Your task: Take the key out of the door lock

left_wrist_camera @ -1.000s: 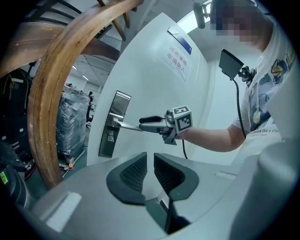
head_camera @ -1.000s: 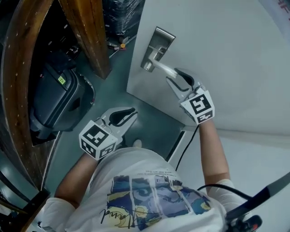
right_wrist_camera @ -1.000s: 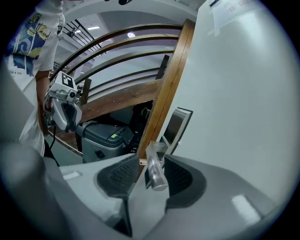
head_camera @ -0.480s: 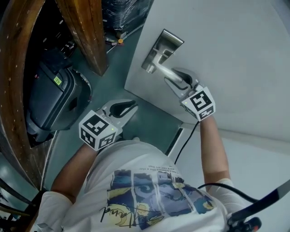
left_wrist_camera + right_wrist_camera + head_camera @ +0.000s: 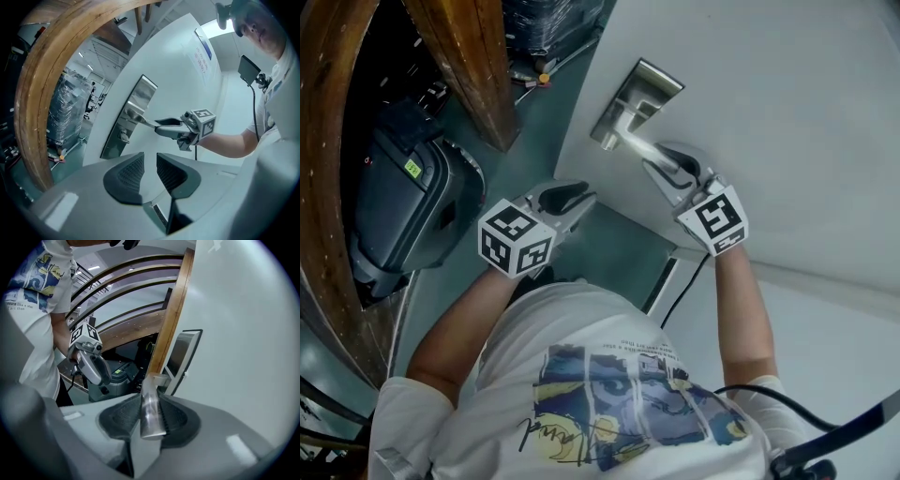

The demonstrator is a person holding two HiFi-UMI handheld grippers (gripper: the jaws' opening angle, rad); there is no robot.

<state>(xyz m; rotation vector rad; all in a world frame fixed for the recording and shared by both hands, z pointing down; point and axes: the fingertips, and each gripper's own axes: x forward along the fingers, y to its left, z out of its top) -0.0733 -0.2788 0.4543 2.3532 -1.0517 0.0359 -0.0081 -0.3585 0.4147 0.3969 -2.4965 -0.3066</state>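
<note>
Our right gripper (image 5: 664,161) was closing on the door handle (image 5: 628,142) at upper centre of the frame, with its pads against the lever. Our left gripper (image 5: 581,199) hung lower left of it, jaws opening with nothing between them. The key (image 5: 123,136) sat in the lock plate (image 5: 143,91), just beneath the handle. The dark case (image 5: 394,202) at left hid its contents.

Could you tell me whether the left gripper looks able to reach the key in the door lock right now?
Probably yes: the left gripper, jaws opening and empty, faces the key below the door handle with nothing between. The right gripper, jaws closing round that handle, sits higher, off that path.
</note>
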